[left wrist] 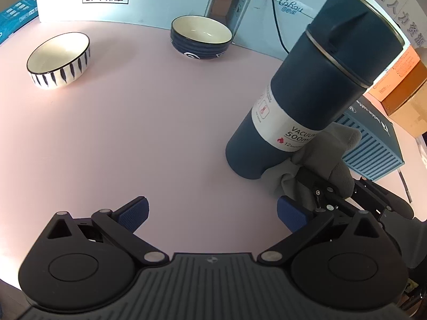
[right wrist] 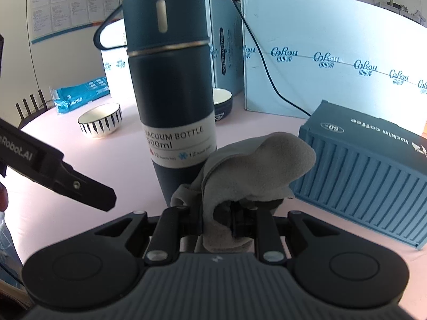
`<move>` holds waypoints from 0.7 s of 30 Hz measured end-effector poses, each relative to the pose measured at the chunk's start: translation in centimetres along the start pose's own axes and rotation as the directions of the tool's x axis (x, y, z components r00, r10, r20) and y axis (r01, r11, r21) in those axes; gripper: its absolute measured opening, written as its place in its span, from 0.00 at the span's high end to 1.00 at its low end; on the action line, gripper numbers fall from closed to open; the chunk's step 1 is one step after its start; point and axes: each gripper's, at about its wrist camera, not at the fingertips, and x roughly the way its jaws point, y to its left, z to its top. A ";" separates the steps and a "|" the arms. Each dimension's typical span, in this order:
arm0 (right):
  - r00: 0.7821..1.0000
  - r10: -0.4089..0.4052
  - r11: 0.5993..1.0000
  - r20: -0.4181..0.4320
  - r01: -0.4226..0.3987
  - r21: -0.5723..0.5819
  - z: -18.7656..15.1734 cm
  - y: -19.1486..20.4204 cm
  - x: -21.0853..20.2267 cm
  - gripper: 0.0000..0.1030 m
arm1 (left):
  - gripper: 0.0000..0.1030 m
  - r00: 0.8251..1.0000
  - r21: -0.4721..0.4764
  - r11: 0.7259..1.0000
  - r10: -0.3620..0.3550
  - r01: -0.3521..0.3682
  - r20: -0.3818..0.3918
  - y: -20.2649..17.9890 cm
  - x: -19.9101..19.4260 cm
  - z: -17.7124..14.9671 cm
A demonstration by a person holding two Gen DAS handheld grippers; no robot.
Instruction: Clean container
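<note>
A dark blue vacuum bottle (left wrist: 307, 98) with a white label stands upright on the pink table; it also shows in the right wrist view (right wrist: 170, 93). My right gripper (right wrist: 218, 221) is shut on a grey cloth (right wrist: 253, 168) and holds it against the bottle's lower right side. The cloth also shows in the left wrist view (left wrist: 320, 162), with the right gripper (left wrist: 320, 194) behind it. My left gripper (left wrist: 213, 213) is open and empty, a little in front and to the left of the bottle. Its arm shows in the right wrist view (right wrist: 66, 181).
A white striped bowl (left wrist: 58, 61) and a dark blue bowl (left wrist: 201, 37) sit on the far part of the pink table (left wrist: 146, 133). A blue container-shaped box (right wrist: 368, 170) stands right of the bottle. White cartons (right wrist: 333, 61) and a cable line the back.
</note>
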 end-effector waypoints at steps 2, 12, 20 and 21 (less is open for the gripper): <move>1.000 0.004 1.000 0.009 -0.004 0.006 0.1 0.0 -0.1 0.79 | 0.00 1.000 0.022 1.000 0.006 -0.006 -0.005 -0.4 0.3 0.1; 1.000 0.011 1.000 0.026 -0.012 0.023 -0.1 -0.4 -0.3 0.79 | 0.00 0.979 0.164 0.986 -0.030 -0.004 0.201 -1.8 -1.8 1.1; 0.999 0.016 0.999 0.038 -0.017 0.039 -0.1 -0.4 -0.3 0.79 | 0.00 0.977 0.305 0.952 -0.069 0.004 0.202 -3.3 -1.4 2.1; 0.999 0.014 0.999 0.038 -0.015 0.043 -0.1 -0.4 -0.3 0.79 | 0.00 0.977 0.308 0.951 -0.076 0.011 0.200 -3.4 -1.4 2.2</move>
